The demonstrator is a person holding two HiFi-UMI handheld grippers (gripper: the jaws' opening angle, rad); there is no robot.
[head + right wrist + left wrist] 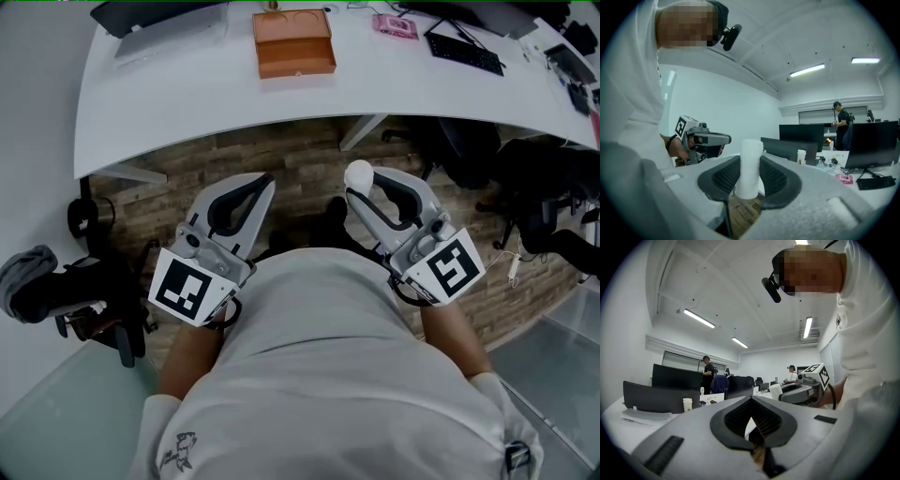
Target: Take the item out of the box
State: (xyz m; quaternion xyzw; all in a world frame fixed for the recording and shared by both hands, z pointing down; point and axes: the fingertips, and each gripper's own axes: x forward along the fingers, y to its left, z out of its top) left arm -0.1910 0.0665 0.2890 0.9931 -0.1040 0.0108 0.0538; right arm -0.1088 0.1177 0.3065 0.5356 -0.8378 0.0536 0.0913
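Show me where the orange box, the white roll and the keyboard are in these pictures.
orange box (295, 58), head view, its nearer half.
white roll (749, 168), right gripper view, middle of its side.
keyboard (466, 50), head view, middle of the keys.

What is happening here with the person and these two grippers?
A person holds a gripper in each hand, both close to the body and away from the white desk. The right gripper is shut on a small white cylinder, which stands upright between its jaws. The left gripper is shut and holds nothing. The orange box sits on the desk, far in front of both grippers, so the item seems to be out of the box already.
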